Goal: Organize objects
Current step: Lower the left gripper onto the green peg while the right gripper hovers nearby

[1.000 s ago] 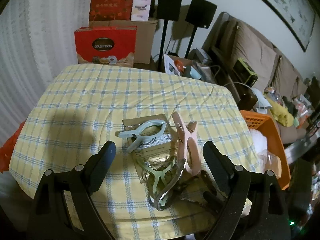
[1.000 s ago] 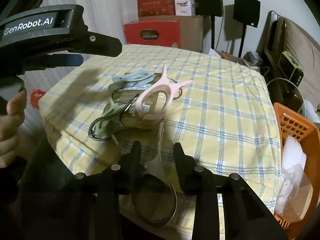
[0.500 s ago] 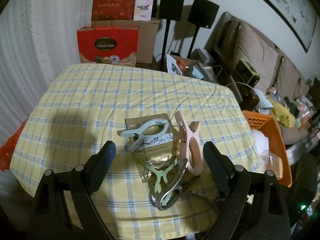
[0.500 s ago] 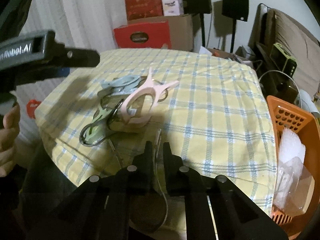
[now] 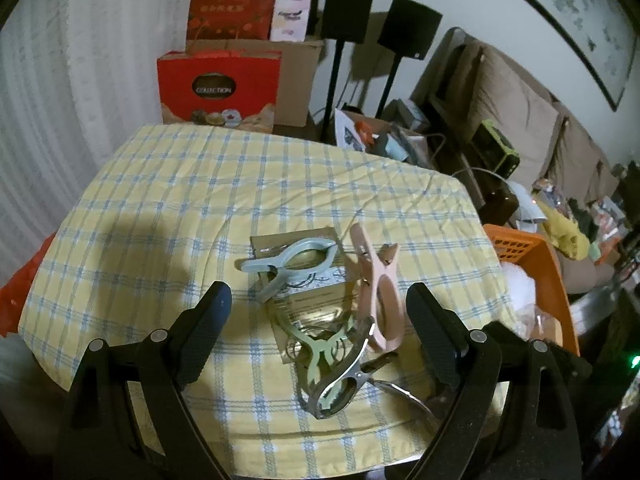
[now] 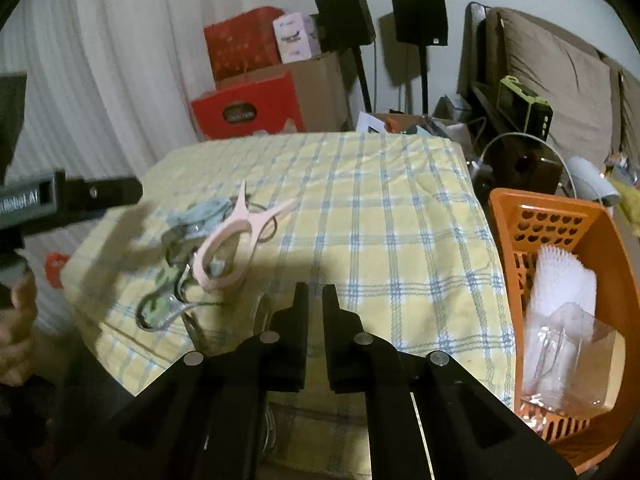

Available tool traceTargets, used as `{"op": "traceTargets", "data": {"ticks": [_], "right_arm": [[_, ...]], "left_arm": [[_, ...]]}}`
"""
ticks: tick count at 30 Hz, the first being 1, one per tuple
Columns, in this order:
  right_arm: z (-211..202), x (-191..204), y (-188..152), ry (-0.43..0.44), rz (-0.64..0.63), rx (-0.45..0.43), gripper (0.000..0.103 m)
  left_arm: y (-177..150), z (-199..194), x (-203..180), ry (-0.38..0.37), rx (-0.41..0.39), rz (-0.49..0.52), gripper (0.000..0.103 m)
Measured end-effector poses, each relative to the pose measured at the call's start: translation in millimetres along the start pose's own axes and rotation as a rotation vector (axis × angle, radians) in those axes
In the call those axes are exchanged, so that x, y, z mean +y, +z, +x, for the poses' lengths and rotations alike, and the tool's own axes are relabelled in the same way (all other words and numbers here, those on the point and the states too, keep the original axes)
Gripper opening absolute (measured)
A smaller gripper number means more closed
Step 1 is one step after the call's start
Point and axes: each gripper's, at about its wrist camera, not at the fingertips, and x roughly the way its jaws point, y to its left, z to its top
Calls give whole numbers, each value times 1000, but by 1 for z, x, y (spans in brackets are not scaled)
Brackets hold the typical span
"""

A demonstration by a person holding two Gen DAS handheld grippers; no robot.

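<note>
1. Cluttered living room: red gift boxes and two black speakers on stands sit behind a tabletop [image 5: 280,184] covered in yellow-and-blue plaid cloth, and an orange perforated plastic basket [image 6: 552,216] stands at its right edge.
2. A heap of clothes pegs lies near the front of the cloth on a brown printed card [image 5: 280,240]: a pale blue plastic peg [image 5: 296,258], a pink plastic peg [image 5: 378,292], a light green plastic peg [image 5: 316,350] and a shiny steel clip [image 5: 344,376] that touches the green one.
3. The left gripper [image 5: 320,300] hangs over the heap with its fingers wide apart and nothing held, just as it did a second ago.
4. The change is on the right. A second ago the right gripper [image 6: 316,294] straddled the thin handle of a round metal strainer [image 5: 404,394]. Now its fingers are together, and its view has swung towards the basket.
5. The strainer's rim shows at the front edge of the cloth, beside the steel clip. No handle is visible between the pads, so I cannot tell whether it is truly pinched.
6. Judged from this, the pick is likely made and the carry to the basket comes next; a thin handle may slip or swing.
</note>
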Motion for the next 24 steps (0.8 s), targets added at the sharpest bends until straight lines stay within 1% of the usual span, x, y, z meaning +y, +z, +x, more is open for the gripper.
{"op": "traceTargets", "data": {"ticks": [3, 6, 10, 12, 14, 15, 16, 18, 20, 21, 23, 24], "right_arm": [[-12, -6, 6, 7, 6, -44, 6], [-19, -10, 10, 13, 10, -75, 6], [-21, -16, 11, 22, 18, -68, 6], [-21, -18, 12, 35, 20, -54, 9], [-21, -12, 11, 57, -8, -38, 10], [-21, -3, 10, 62, -41, -27, 19], [-18, 5, 8, 65, -74, -9, 47], [-9, 26, 2, 46, -155, 33, 77], [0, 52, -8, 1, -276, 57, 77], [6, 58, -12, -7, -314, 76, 77], [17, 71, -22, -13, -368, 125, 77], [22, 73, -26, -17, -376, 139, 75]], "left_arm": [[0, 4, -2, -6, 8, 9, 88], [-2, 8, -2, -46, 6, 2, 88], [-2, 7, 3, -99, -22, -21, 88], [-1, 7, 6, -91, -23, -18, 88], [1, 8, 12, -69, -32, -32, 88], [2, 10, 17, -57, -30, -45, 88], [2, 12, 22, -47, -22, -59, 88], [1, 17, 30, -50, -5, -82, 88], [1, 20, 35, -49, 7, -92, 88], [1, 21, 36, -49, 8, -94, 88], [1, 21, 36, -60, 8, -91, 88], [1, 20, 35, -70, 10, -86, 88]]}}
